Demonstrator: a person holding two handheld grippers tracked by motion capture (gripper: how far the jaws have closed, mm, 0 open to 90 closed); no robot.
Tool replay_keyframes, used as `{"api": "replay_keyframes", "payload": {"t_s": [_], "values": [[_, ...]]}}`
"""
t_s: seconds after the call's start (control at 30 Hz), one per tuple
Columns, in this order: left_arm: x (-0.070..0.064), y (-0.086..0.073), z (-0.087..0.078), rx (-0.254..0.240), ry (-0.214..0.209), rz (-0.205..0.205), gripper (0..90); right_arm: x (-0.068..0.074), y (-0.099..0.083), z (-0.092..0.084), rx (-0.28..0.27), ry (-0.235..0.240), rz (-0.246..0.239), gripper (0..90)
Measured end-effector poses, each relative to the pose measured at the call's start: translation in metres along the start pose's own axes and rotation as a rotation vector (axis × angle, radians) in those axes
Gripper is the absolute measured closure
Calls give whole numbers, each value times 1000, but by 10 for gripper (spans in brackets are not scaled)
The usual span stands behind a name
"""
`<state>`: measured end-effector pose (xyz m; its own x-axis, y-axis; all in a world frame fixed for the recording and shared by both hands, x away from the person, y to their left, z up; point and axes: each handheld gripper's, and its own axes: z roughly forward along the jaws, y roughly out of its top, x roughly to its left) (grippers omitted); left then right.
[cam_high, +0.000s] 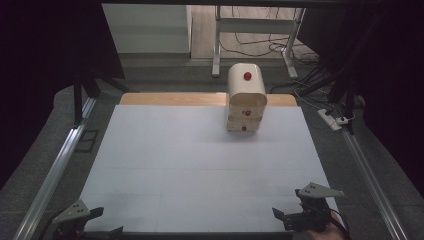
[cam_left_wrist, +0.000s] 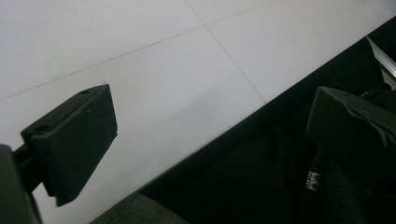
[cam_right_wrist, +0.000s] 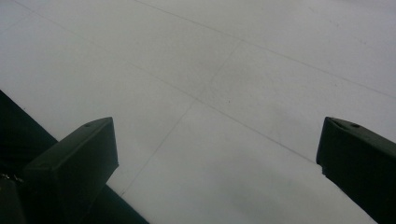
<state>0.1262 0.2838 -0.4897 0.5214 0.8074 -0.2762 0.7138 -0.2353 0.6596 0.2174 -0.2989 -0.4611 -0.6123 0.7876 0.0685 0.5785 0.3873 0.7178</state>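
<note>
Spreading across most of the high view, the white desk (cam_high: 200, 170) lies bare from its near edge up to a strip of wood along the far side. Toward the upper right of the frame, at that far edge, stands the cream drawer cabinet (cam_high: 246, 98), a small rounded tower with three red knobs (cam_high: 247, 76) down its front; its drawers look closed. As the one object on the desk, it is most likely what the work concerns, and nothing seems to have been done to it so far: by my judgement the job is at its very start, with the whole reach, grasp and pull left to do.

At the lower right of the frame the right tongs (cam_high: 290, 212) sit at the near edge, jaws spread wide and holding nothing; the right gripper view looks between them onto plain desk. At the lower left corner the left tongs (cam_high: 107, 222) rest over the desk's edge, also wide open and empty, with the left gripper view taking in that edge and the dark floor beyond.

Both are well apart from the cabinet. Nothing lies between them and it. Beyond the desk, a table frame (cam_high: 255, 35) and loose cables (cam_high: 260, 47) sit on the floor at the top of the frame, out of the way.
</note>
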Motion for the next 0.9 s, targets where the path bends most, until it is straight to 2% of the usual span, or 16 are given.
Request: {"api": "replay_keyframes", "payload": {"t_s": [0.4,0.7,0.9], "values": [[-1,1,1,9,-2,4,22,-4,-14,-17,16,-17,52,0],[-1,1,1,14,2,0,23,2,-20,-24,50,-45,25,0],[-1,2,2,17,2,-4,23,2,-23,-26,58,-44,32,0]]}}
